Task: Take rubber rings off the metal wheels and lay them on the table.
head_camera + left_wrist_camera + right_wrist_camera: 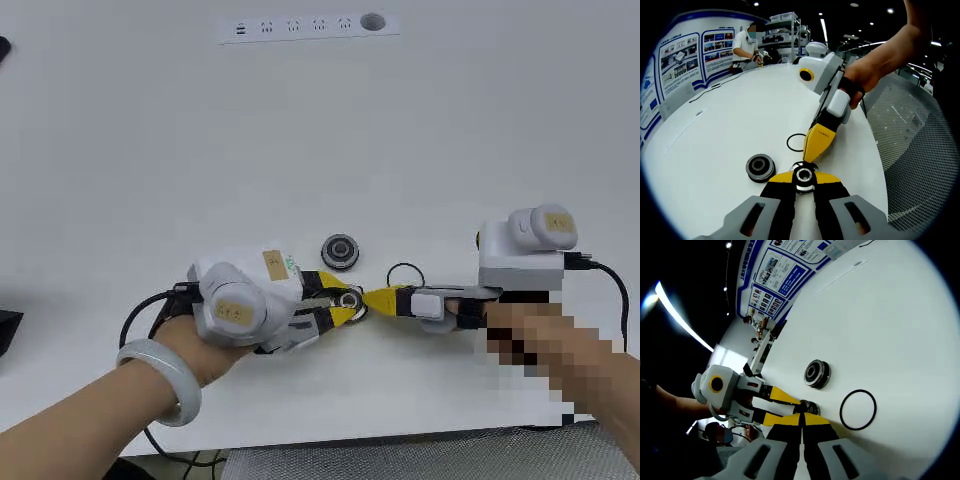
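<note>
Yellow-tipped left tool [341, 303] clamps a metal wheel [804, 175]; right tool [373, 299] closed against it; tan labels [275, 265] unreadable

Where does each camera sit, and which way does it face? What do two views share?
Head view: on the person's head, facing down at the white table; both forearms show, holding grippers.
Left gripper view: on the left gripper, facing along its yellow-tipped jaws clamping a small metal wheel; the right gripper and its hand show ahead.
Right gripper view: on the right gripper, facing the left gripper; own jaws together.
Shared: both gripper views show the loose black rubber ring and a separate black-rimmed wheel.
</note>
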Demonstrator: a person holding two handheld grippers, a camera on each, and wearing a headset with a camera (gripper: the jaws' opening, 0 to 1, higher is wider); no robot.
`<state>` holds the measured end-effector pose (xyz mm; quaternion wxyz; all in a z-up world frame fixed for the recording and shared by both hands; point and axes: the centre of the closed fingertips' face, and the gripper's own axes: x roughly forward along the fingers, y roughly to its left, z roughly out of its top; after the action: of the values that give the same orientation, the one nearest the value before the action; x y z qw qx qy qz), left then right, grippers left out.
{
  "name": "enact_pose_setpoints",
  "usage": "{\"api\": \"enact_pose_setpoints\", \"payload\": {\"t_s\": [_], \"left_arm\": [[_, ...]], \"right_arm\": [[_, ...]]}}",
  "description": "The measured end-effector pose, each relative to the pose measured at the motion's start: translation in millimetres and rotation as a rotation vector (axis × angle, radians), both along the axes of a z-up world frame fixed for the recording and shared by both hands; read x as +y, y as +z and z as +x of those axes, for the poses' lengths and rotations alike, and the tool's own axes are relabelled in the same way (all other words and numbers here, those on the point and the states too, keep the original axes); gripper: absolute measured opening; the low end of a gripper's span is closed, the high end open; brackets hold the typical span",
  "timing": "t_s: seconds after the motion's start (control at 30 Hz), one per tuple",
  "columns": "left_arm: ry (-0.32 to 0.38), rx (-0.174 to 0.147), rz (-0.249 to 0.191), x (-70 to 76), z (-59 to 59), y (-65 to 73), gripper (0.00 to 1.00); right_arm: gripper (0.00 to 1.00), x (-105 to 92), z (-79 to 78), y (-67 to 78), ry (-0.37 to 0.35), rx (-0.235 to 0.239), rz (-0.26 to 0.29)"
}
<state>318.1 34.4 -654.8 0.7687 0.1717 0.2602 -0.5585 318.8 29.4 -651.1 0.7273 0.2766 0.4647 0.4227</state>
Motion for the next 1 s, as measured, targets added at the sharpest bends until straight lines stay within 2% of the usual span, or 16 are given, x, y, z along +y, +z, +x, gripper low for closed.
{"api": "enact_pose_setpoints", "payload": {"t_s": [0.43,0.53,0.57,0.67,1.0], "left_arm": [[0.000,0.000,0.000,0.3,0.4,-0.5,0.13],[-0.001,0.000,0.000,0.3,0.5,-0.5,0.13],[-0.001,0.001,0.000,0.3,0.6,-0.5,0.13],[0.000,0.001,-0.001,0.4,0.6,-0.5,0.13],[-0.003,0.000,-0.004,0.1,0.3,-0.1,0.13]], "right_arm": [[0.02,6.0,-2.7,6.5,0.005,-0.001,0.020],[0.02,9.9,-2.6,11.3,0.003,-0.001,0.045],[0.02,14.1,-2.3,18.0,-0.001,0.000,0.082],[0.02,14.6,-2.3,18.4,0.007,-0.009,0.065],[0.02,8.2,-1.2,12.7,-0.007,0.002,0.049]]}}
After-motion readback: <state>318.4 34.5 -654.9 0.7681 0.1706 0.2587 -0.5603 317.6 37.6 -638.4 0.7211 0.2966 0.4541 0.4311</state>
